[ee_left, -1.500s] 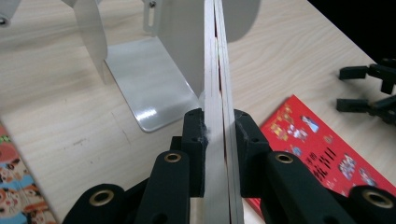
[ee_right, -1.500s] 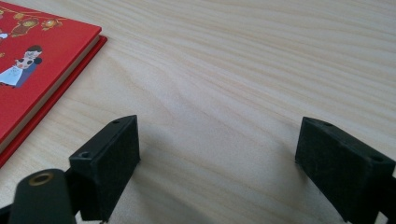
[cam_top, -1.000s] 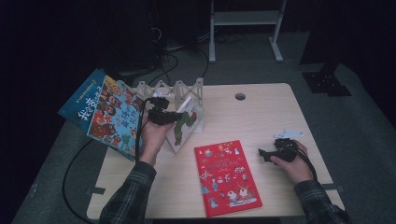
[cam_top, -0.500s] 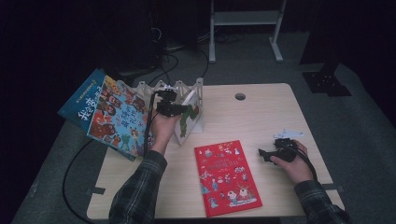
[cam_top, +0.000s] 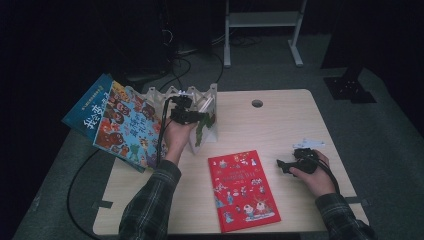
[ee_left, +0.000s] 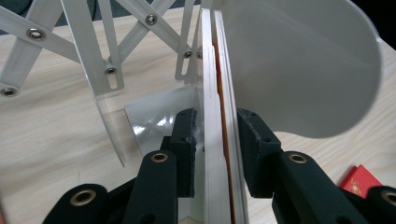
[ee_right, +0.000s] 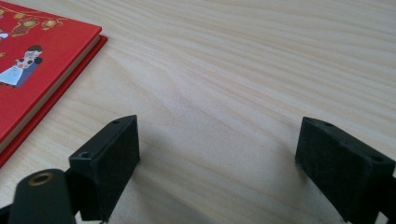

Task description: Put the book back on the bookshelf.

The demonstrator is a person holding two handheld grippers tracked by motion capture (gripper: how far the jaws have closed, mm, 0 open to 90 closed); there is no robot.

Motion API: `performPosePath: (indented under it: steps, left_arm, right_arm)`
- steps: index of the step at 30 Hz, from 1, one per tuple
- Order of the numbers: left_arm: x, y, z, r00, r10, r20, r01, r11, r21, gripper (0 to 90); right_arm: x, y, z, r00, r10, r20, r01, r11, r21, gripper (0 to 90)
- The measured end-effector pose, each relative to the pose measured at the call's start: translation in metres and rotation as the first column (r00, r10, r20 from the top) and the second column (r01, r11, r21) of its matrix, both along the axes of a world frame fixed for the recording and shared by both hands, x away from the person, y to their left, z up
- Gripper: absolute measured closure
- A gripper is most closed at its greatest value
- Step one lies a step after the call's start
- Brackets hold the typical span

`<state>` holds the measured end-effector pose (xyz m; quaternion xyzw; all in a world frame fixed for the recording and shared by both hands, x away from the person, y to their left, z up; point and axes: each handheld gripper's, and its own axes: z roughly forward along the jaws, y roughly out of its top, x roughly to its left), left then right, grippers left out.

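A thin book with a green cover [cam_top: 202, 129] stands on edge in the white folding rack [cam_top: 212, 95], against its end plate [ee_left: 303, 60]. My left gripper [cam_top: 197, 117] reaches into the rack from the left. In the left gripper view its jaws [ee_left: 217, 116] straddle the book's white pages [ee_left: 212, 154]. They have just been opening, and a thin gap shows at the left pad. My right gripper [cam_top: 281, 165] rests on the table at the right, open with bare wood between its jaws [ee_right: 217, 140]. A red book [cam_top: 242, 190] lies flat at the front middle, its corner [ee_right: 32, 79] left of that gripper.
Large colourful picture books [cam_top: 120, 122] lean off the table's left edge beside the rack. The rack's scissor lattice [ee_left: 107, 51] stretches left of the held slot. A small white piece [cam_top: 310, 143] lies behind the right hand. A cable hole [cam_top: 257, 103] sits at the back.
The left hand carried the green book away from me into the rack, then stayed there; the book now stands straighter. The right hand has not moved.
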<state>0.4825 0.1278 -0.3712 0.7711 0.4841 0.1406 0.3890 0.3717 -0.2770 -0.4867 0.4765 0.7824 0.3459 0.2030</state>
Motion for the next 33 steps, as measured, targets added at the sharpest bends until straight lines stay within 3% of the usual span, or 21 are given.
performPosePath:
  steps: [6, 13, 18, 22, 30, 33]
  left_arm:
    - [-0.012, 0.005, -0.003, 0.9998, -0.021, 0.005, 0.021, 0.9997, 0.011, 63.5]
    - [-0.031, 0.015, -0.008, 0.9992, -0.038, 0.014, 0.039, 0.999, -0.023, 62.2]
    - [-0.042, 0.018, -0.01, 0.9982, -0.059, 0.011, 0.059, 0.9981, -0.018, 59.0]
    - [-0.049, 0.021, -0.012, 0.9975, -0.07, 0.015, 0.07, 0.9969, -0.036, 57.8]
    - [-0.061, 0.026, -0.022, 0.9967, -0.081, -0.004, 0.081, 0.9965, -0.019, 56.1]
    - [-0.06, 0.026, -0.028, 0.9966, -0.08, -0.021, 0.08, 0.9967, -0.013, 60.7]
  right_arm:
    - [0.0, 0.0, 0.0, 1.0, -0.001, -0.001, 0.001, 1.0, 0.0, 12.4]
    - [0.0, 0.0, 0.0, 1.0, -0.001, 0.001, 0.001, 1.0, -0.002, 12.4]
    - [-0.001, 0.0, 0.0, 1.0, -0.003, 0.0, 0.003, 1.0, -0.001, 12.4]
    - [-0.001, 0.0, 0.0, 1.0, -0.003, -0.001, 0.003, 1.0, -0.001, 12.4]
    - [-0.001, 0.0, 0.0, 1.0, -0.003, -0.001, 0.003, 1.0, -0.002, 12.4]
    - [-0.001, 0.0, 0.0, 1.0, -0.004, -0.001, 0.004, 1.0, -0.002, 12.4]
